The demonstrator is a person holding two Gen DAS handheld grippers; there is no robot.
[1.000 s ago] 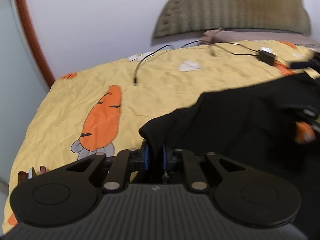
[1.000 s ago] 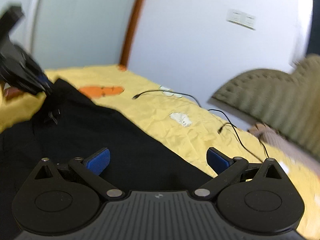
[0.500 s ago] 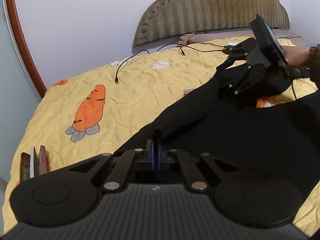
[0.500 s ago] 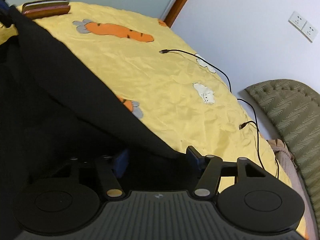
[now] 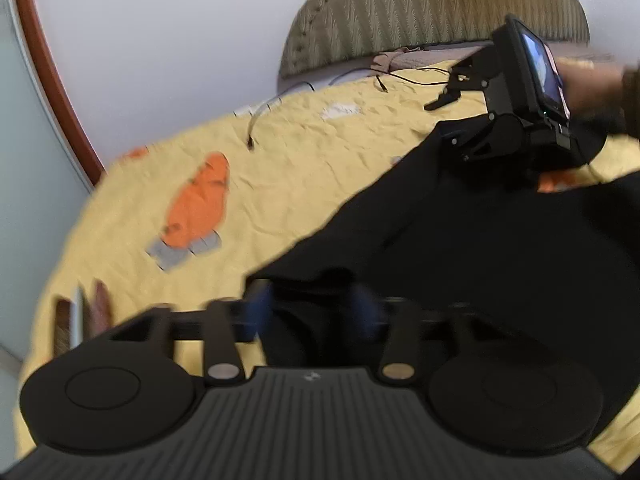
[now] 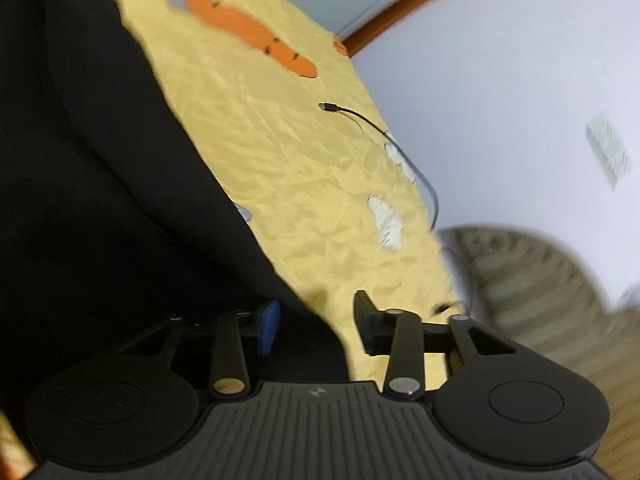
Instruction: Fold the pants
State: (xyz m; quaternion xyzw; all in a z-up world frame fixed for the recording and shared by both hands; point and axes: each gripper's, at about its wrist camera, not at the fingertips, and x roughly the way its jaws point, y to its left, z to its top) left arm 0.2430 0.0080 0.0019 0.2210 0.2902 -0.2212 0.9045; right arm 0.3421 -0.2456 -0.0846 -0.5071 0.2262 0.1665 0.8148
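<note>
pants [image 5: 460, 240] edge apparently between left gripper [image 5: 312, 308] jaws

White wall [image 5: 168, 40]; padded olive headboard [image 5: 432, 4]; wooden doorframe [image 5: 52, 80].

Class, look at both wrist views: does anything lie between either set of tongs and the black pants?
Nothing visible does. The pants already lie between the left tongs, whose jaws are opening, and their edge lies between the right tongs, whose jaws are closing. The cable lies apart on the yellow bedspread.
</note>
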